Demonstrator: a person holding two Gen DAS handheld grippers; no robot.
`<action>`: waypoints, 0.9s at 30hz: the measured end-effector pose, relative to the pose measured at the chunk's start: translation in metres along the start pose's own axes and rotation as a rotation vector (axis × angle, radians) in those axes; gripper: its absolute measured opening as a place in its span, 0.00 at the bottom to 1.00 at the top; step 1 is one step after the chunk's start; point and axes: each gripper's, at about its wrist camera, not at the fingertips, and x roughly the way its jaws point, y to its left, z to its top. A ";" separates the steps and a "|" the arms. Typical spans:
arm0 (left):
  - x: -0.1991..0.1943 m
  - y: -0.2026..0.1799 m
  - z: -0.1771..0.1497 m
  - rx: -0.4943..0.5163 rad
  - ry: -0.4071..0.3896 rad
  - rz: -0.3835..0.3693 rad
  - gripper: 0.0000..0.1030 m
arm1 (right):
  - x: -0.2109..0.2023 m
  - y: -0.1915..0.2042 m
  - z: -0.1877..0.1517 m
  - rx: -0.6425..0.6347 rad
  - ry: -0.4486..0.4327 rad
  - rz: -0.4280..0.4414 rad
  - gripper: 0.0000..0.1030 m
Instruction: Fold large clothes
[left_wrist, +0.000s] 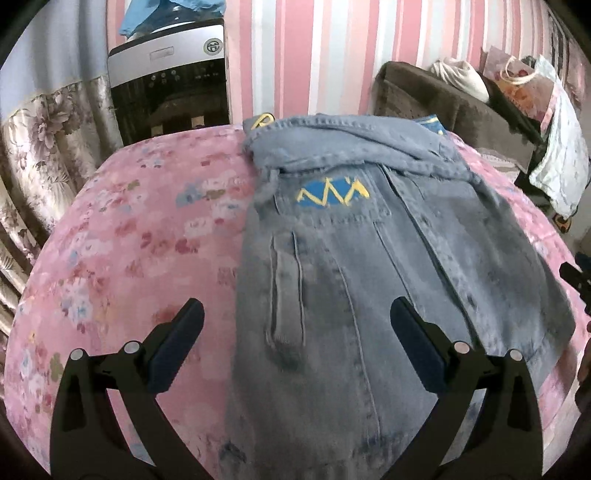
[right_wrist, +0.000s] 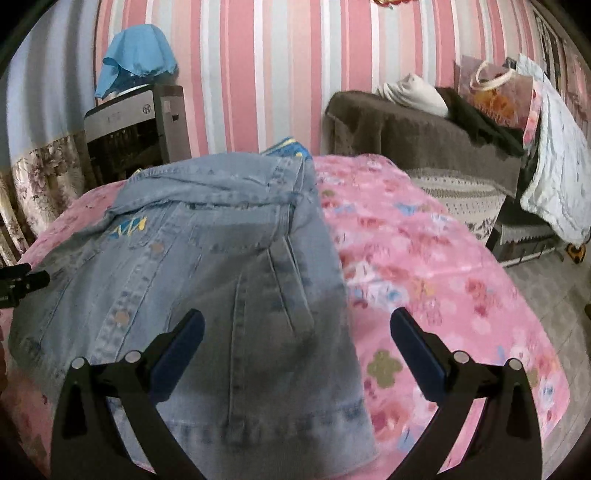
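Note:
A light blue denim jacket (left_wrist: 369, 266) lies flat on the pink floral bed cover (left_wrist: 122, 236), sleeves folded in, collar at the far end, with a blue and yellow patch (left_wrist: 332, 194) on its chest. It also shows in the right wrist view (right_wrist: 207, 258). My left gripper (left_wrist: 297, 343) is open and empty, hovering over the jacket's near left edge. My right gripper (right_wrist: 295, 347) is open and empty, hovering over the jacket's near right edge. Each gripper's tip shows at the edge of the other's view: the right gripper (left_wrist: 576, 277) and the left gripper (right_wrist: 18, 282).
A water dispenser (left_wrist: 170, 77) with a blue cloth (right_wrist: 136, 55) on top stands against the striped wall. A brown sofa (right_wrist: 417, 136) with bags and clothes is at the right. A floral curtain (left_wrist: 40, 155) hangs at left. Floor (right_wrist: 554, 295) lies right of the bed.

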 end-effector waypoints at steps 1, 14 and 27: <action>-0.001 0.000 -0.003 0.004 -0.003 0.011 0.97 | -0.002 -0.001 -0.004 0.004 -0.003 -0.006 0.98; -0.008 0.008 -0.035 -0.033 0.018 0.003 0.97 | -0.007 -0.017 -0.036 0.015 0.029 -0.005 0.94; -0.001 -0.011 -0.054 0.015 0.081 -0.003 0.64 | 0.005 -0.020 -0.054 0.047 0.116 0.022 0.41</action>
